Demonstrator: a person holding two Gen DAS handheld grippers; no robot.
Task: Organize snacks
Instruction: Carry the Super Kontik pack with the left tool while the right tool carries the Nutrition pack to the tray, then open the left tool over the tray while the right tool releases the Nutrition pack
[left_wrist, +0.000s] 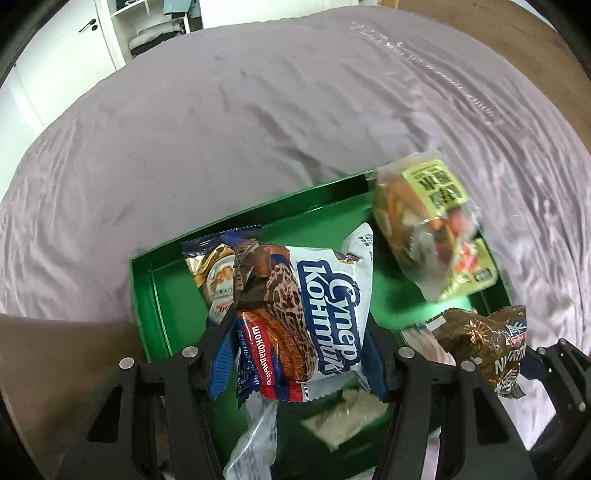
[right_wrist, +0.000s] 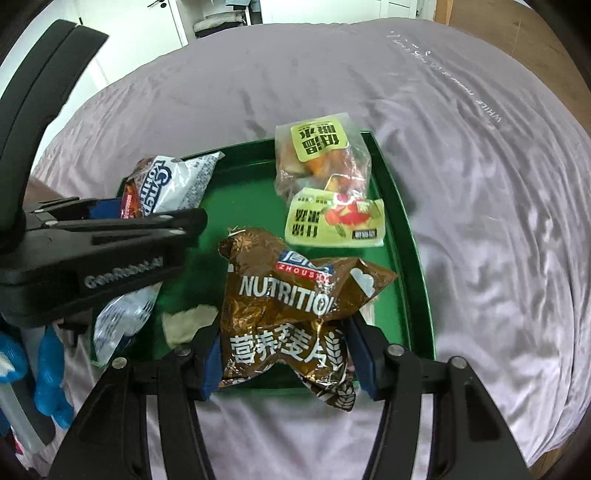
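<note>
While the lilac bedspread (right_wrist: 461, 155) fills most of both views, the green tray (right_wrist: 406, 221) lies at centre frame, snacks already scattered in it. Both grippers hang over its near edge, each clamped on a packet. In the left gripper (left_wrist: 295, 354), the white-and-brown biscuit pack (left_wrist: 314, 302) runs its long axis up the frame, over the tray's left half. In the right gripper (right_wrist: 284, 354), the crinkled brown cereal bag (right_wrist: 291, 302) straddles the tray's near rim. Judged from this, each need only lower and release; the yellow-labelled dried-fruit bags (right_wrist: 325, 173) occupy the upper-right corner.
</note>
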